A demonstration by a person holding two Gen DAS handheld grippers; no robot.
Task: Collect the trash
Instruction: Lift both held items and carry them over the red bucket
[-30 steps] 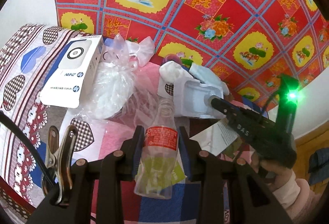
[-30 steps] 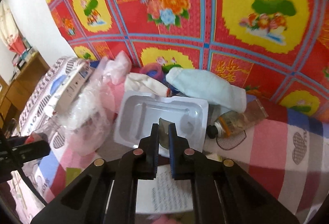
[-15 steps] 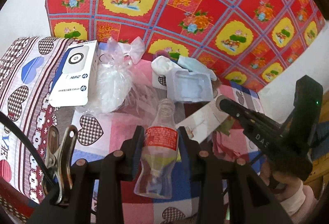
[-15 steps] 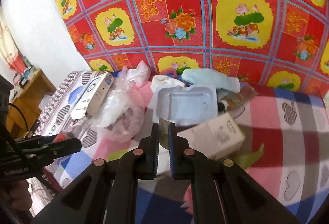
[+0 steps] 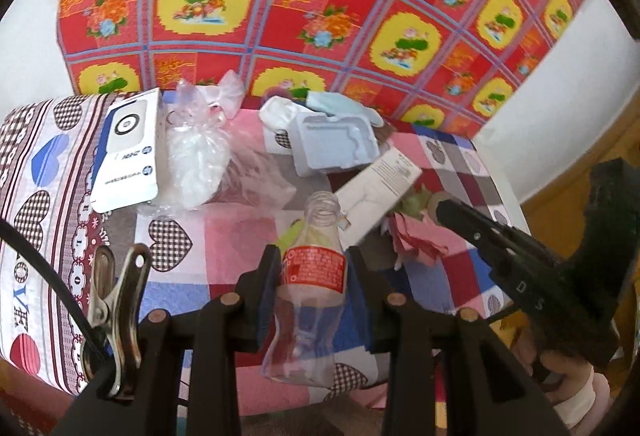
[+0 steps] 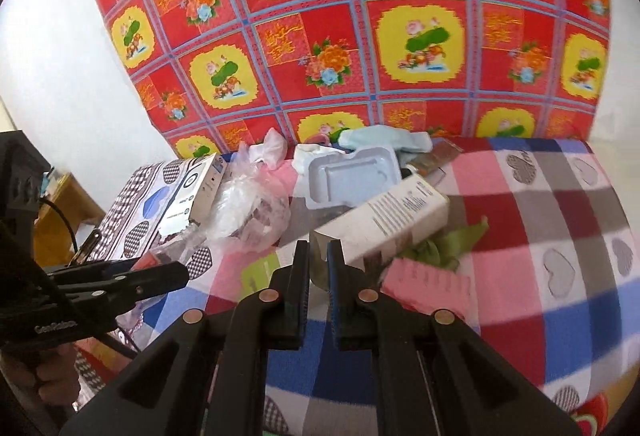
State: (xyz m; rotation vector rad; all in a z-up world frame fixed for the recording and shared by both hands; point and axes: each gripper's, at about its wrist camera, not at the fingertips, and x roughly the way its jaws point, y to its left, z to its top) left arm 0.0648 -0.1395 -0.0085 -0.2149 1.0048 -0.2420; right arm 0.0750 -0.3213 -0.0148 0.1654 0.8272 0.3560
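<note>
My left gripper (image 5: 312, 276) pinches the clear plastic bottle (image 5: 310, 292) at its red label, neck pointing away, lifted above the patchwork bedspread (image 5: 224, 236). My right gripper (image 6: 318, 268) is pressed nearly together on the flap end of a white carton (image 6: 394, 220), which hangs tilted over the bed. On the spread beyond them I see a grey plastic tray (image 6: 352, 178), a crumpled clear bag (image 5: 200, 160) and a white printed box (image 5: 128, 152).

- Bottle (image 5: 310, 276) between the left gripper's (image 5: 312, 268) fingers.
- Tray (image 5: 334, 146) beyond it.
- Carton (image 6: 384, 222) at the right gripper's (image 6: 318, 264) tips.
</note>
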